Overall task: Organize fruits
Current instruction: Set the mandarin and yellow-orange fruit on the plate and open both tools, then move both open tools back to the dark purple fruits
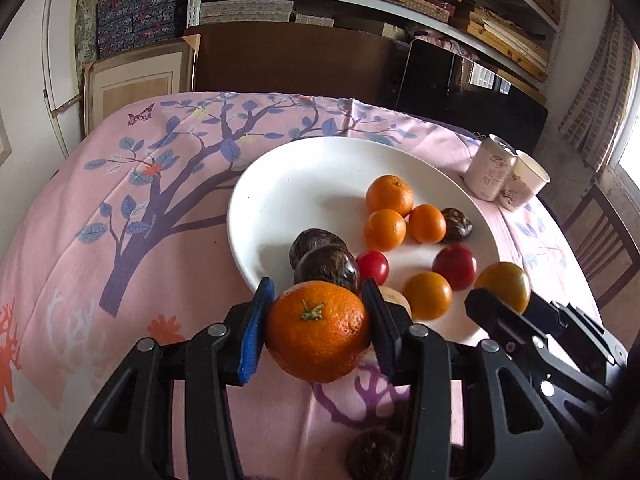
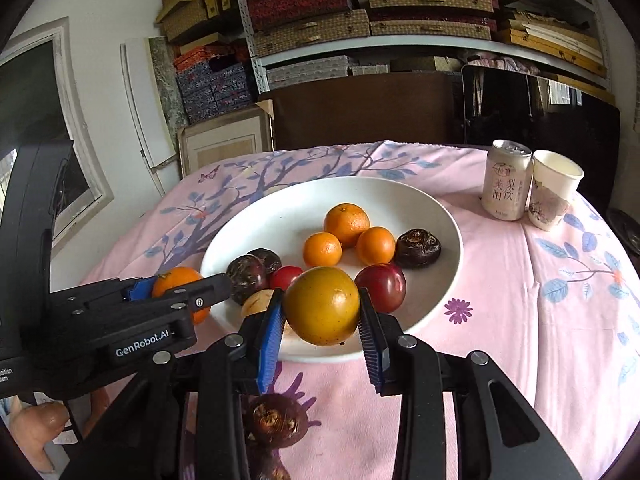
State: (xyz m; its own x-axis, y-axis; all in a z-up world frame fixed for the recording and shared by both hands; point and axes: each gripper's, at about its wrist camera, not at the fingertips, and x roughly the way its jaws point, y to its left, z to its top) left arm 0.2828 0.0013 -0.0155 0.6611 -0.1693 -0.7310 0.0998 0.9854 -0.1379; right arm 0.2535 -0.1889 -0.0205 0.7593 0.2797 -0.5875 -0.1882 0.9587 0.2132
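My left gripper [image 1: 318, 320] is shut on a mandarin [image 1: 316, 332] just short of the white plate's [image 1: 288, 184] near rim. My right gripper [image 2: 322, 324] is shut on a yellow-brown round fruit [image 2: 322, 306] above the plate's [image 2: 280, 212] near edge; it shows in the left wrist view [image 1: 506, 284] too. The plate holds three small oranges [image 1: 390, 196], red fruits [image 1: 454, 266], dark water chestnuts [image 1: 326, 266] and a pale fruit [image 2: 258, 304]. A dark chestnut [image 2: 276, 420] lies on the cloth below my right gripper.
A drink can [image 2: 506, 180] and a paper cup [image 2: 554, 190] stand at the table's far right. The pink floral tablecloth [image 1: 120, 200] covers the table. Shelves of boxes [image 2: 360, 24] stand behind. A chair [image 1: 604, 240] is at the right.
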